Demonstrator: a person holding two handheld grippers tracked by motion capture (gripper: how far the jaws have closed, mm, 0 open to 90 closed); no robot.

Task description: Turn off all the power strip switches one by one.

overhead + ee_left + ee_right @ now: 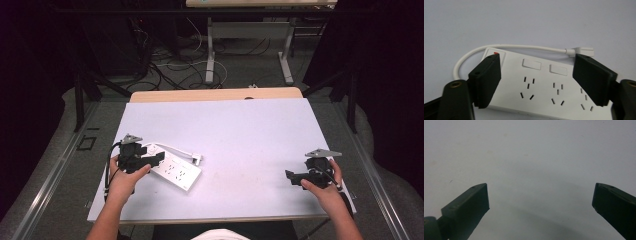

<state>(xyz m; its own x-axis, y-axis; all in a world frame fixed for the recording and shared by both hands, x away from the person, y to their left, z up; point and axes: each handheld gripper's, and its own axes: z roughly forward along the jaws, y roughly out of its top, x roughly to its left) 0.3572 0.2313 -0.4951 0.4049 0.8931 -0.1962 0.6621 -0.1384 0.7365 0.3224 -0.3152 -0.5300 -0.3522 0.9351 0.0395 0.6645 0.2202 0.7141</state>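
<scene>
- Hovering over the near-left part of the pale lavender table top [240, 130], the left gripper [156, 159] sits at a white rectangular plastic power strip [172, 169] with three socket groups and two rocker switches.
- Left gripper view: the strip [541, 85] lies flat on the table, its length running across the frame. The two black jaws stand apart, one at the end with the small red mark, the other toward the far sockets; neither pad looks pressed on the casing (jaws straddle, not clamped, as far as I can judge).
- A short white cord [506, 47] loops out from the marked end, curves behind the strip and ends in a flat white plug [584, 51] lying on the table just beside the strip's far edge. The plug is in no socket.
- Right gripper [296, 178] is held low at the near-right of the table, well apart from the strip. Its own view shows both jaws spread wide with bare table surface [536, 165] between them.
- Progress, as a judgement: the strip rests on the table, ungripped, cord loose, plug free. Whatever handling is intended (lifting, shifting or plugging in the cord), the pictures show nothing of it completed; a firm grip on strip or plug comes first.
- Right hand idle so far; no object near it.
</scene>
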